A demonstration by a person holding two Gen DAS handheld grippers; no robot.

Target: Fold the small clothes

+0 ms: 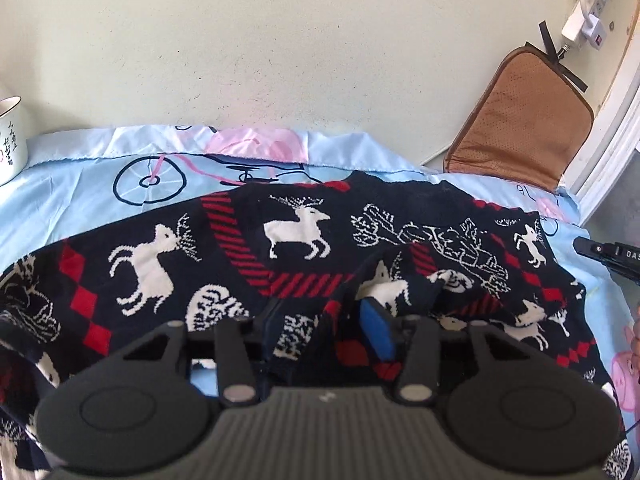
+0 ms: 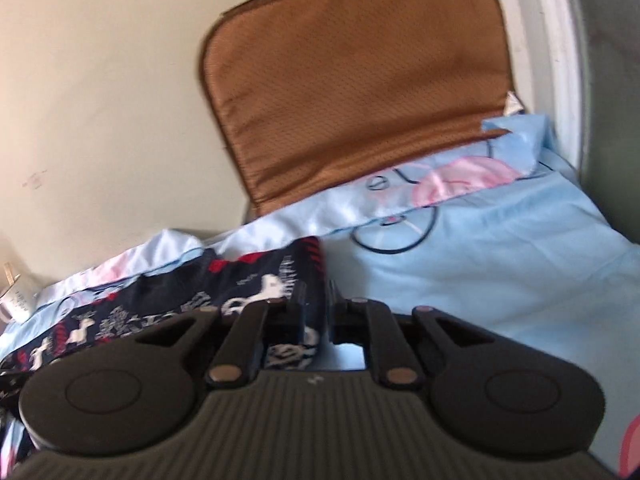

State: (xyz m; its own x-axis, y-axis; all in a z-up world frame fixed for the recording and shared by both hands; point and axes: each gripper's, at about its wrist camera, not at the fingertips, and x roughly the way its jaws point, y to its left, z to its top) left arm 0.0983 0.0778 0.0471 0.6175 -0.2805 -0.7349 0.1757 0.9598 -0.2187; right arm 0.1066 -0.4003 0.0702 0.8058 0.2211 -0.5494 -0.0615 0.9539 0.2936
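4 fingers (image 1: 376, 330), 1 sweater (image 1: 300, 232), 1 mug (image 1: 12, 140)

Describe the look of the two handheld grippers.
Both are matte black plastic. The left gripper has a ribbed grey-black body, two round discs at the sides, angled linkage arms with silver pivot pins, and a blue pad on one finger. The right gripper has the same ribbed body, discs, linkages and copper-toned pins; its pads are hidden. No cables or sleeves show.
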